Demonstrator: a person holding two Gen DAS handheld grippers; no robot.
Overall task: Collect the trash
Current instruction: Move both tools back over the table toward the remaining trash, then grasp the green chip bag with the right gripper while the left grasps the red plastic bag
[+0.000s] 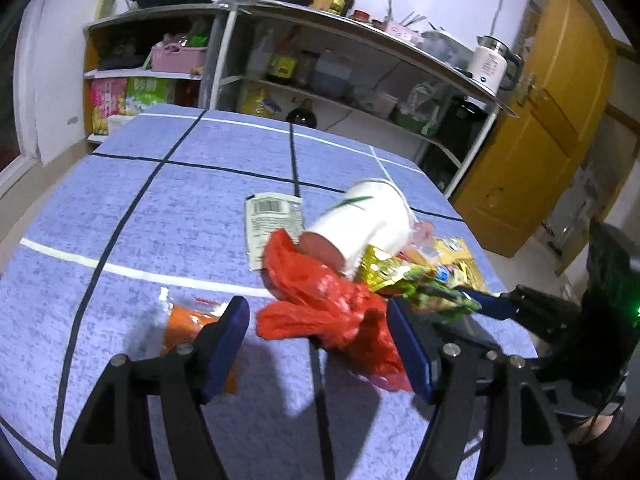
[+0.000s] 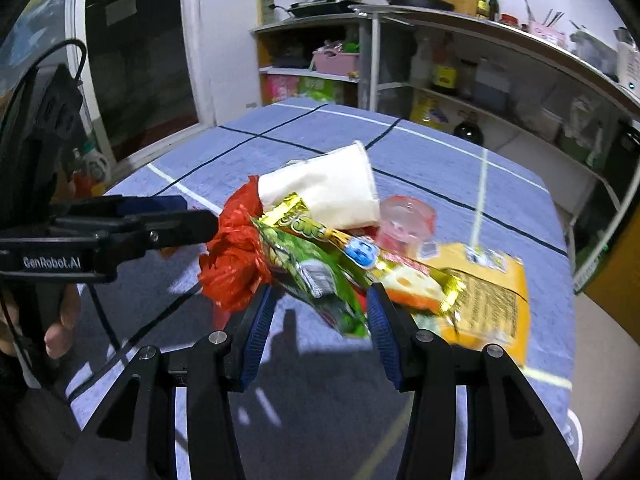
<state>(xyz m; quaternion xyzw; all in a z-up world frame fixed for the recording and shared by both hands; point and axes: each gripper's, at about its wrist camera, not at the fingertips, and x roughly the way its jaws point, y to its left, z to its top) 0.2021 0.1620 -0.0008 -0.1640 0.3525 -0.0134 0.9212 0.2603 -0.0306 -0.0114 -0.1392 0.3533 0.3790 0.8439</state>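
A heap of trash lies on the blue tablecloth. It holds a crumpled red plastic bag, a tipped white paper cup, a gold snack wrapper, a green wrapper and a white label wrapper. My left gripper is open with the red bag between its fingers. An orange wrapper lies behind its left finger. My right gripper is open around the end of the green wrapper. The red bag, cup, a yellow packet and a pink lid show there too.
Metal shelves with bottles, packets, pans and a white kettle stand beyond the table's far edge. A yellow door is at the right. The right gripper's body sits at the table's right side. A dark window is on the left.
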